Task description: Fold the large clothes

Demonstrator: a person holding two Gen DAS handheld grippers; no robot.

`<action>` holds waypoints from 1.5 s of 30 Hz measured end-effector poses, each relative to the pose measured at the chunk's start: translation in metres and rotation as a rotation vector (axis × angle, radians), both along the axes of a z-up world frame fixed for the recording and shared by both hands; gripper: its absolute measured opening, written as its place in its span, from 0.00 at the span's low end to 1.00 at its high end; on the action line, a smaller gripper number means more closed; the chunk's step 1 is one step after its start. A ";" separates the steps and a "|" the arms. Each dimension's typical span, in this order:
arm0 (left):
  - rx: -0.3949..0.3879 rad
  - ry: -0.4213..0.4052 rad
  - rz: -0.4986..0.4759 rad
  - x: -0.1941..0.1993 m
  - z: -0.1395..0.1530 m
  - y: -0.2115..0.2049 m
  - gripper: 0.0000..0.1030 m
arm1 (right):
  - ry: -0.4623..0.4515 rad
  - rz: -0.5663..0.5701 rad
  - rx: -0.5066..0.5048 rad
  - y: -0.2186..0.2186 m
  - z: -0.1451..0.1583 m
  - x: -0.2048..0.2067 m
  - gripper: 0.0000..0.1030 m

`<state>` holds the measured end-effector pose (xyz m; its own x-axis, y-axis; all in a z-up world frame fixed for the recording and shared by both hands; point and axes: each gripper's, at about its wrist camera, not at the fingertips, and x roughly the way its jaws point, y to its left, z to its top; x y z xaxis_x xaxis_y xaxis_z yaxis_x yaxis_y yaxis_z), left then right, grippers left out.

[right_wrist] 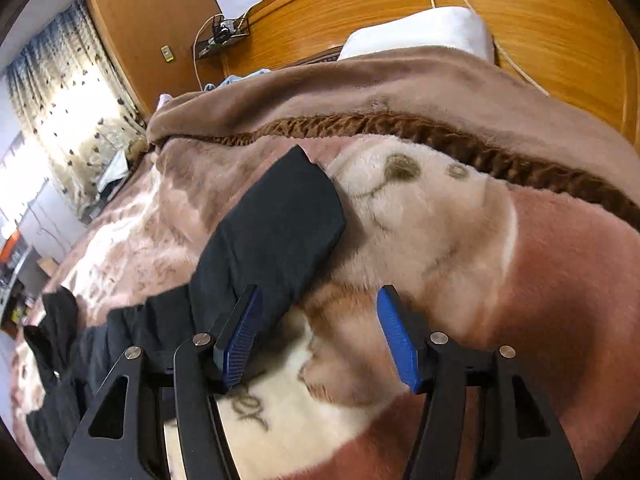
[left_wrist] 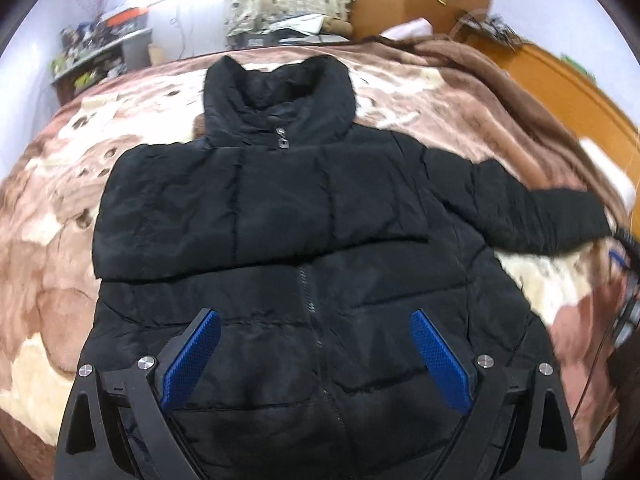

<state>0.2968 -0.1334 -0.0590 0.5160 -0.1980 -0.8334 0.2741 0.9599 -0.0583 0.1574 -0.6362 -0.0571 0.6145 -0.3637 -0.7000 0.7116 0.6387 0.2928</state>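
Folding is only begun: black jacket lies front up in the frame centre on the blanket, one sleeve across the chest, other sleeve still outstretched. Left gripper and right gripper are both spread, holding nothing.

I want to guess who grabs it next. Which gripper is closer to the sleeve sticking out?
Right. The right gripper hangs open at the sleeve end; the left gripper hovers open over the jacket front.

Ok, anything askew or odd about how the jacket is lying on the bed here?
The black jacket lies lopsided: one sleeve is already folded across the chest, while the other sleeve sticks straight out over the blanket. The collar stands up. No damage visible.
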 end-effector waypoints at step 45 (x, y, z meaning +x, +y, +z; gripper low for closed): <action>-0.141 0.039 0.103 -0.014 -0.007 0.069 0.94 | -0.229 0.752 -0.196 0.282 0.136 0.103 0.06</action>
